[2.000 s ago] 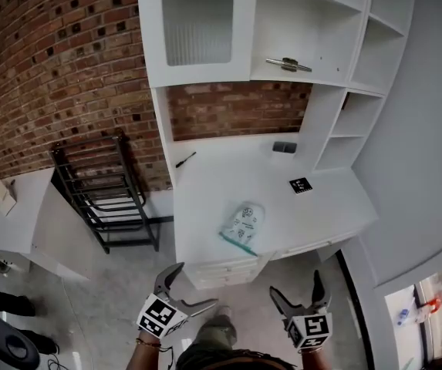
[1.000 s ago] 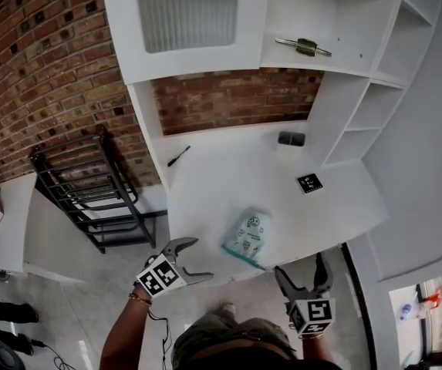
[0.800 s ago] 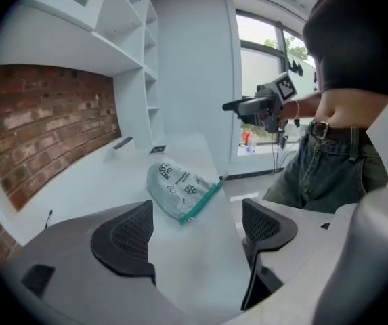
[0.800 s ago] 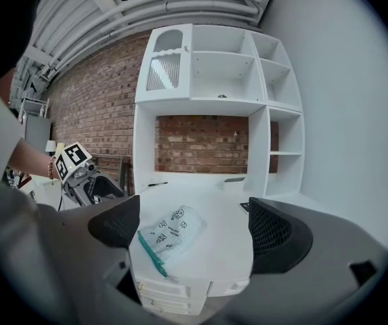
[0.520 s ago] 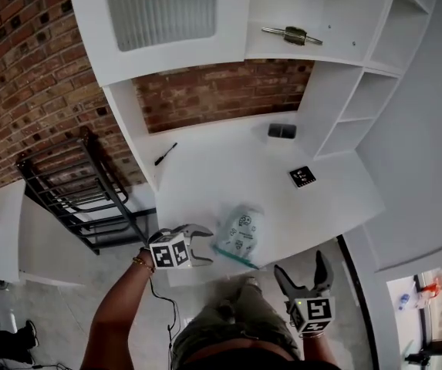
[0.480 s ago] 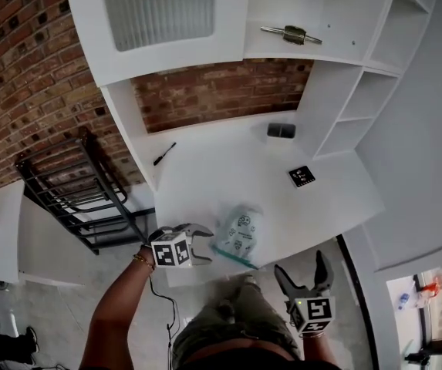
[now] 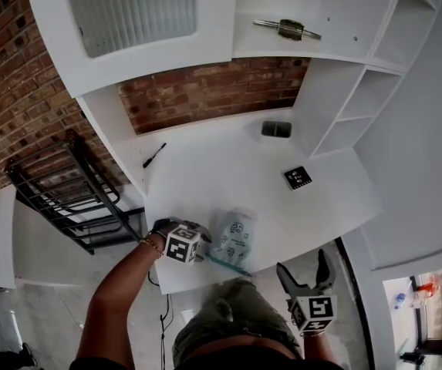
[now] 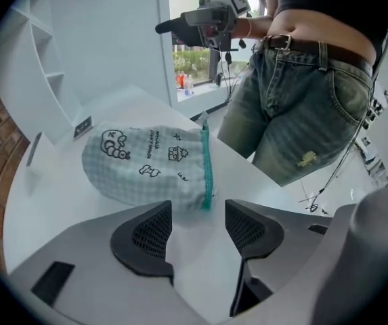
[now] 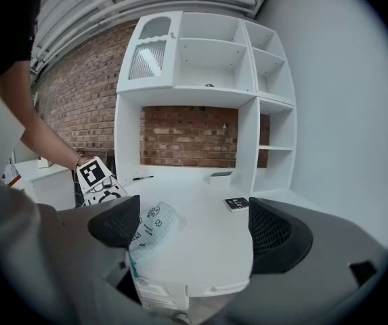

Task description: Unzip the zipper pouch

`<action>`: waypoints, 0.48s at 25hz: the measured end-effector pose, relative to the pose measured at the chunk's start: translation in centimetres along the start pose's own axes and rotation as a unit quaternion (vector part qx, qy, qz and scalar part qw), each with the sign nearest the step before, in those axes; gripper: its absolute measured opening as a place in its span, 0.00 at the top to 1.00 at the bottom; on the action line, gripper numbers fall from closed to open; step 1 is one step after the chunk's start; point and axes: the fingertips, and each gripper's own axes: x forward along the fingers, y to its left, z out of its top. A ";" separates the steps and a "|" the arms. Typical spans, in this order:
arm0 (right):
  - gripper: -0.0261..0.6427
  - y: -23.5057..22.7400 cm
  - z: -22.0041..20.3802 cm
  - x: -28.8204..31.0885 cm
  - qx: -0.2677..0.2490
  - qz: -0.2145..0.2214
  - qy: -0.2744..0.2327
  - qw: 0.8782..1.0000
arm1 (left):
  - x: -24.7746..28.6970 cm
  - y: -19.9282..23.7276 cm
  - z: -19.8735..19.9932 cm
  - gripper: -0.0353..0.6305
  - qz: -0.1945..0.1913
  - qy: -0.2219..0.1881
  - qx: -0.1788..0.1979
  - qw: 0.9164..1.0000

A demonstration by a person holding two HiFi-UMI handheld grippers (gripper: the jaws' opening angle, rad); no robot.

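Observation:
The zipper pouch (image 7: 234,236) is pale checked cloth with small printed figures and lies near the white desk's (image 7: 228,176) front edge. Its teal zipper (image 8: 206,164) runs along the side nearest the person. My left gripper (image 7: 196,245) points down at the desk just left of the pouch. In the left gripper view its jaws (image 8: 197,232) have just been closing, and the zipper's near end lies just beyond the pads, untouched. My right gripper (image 7: 304,264) hangs open in front of the desk edge, and the pouch (image 9: 149,230) shows past its left jaw.
A black marker tile (image 7: 298,178), a small grey box (image 7: 276,129) and a dark pen (image 7: 154,155) lie farther back on the desk. White shelves rise behind, with a metal piece (image 7: 286,29) on one. A black rack (image 7: 59,191) stands to the left.
My left gripper has come down and to the right onto the desk beside the pouch, tipping to point downward, and its jaws have narrowed. The right gripper has hardly shifted.

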 end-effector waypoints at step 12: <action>0.22 -1.1 1.4 4.3 -0.017 0.039 0.005 0.999 | 2.3 0.4 0.4 0.65 -0.048 0.023 0.031 0.998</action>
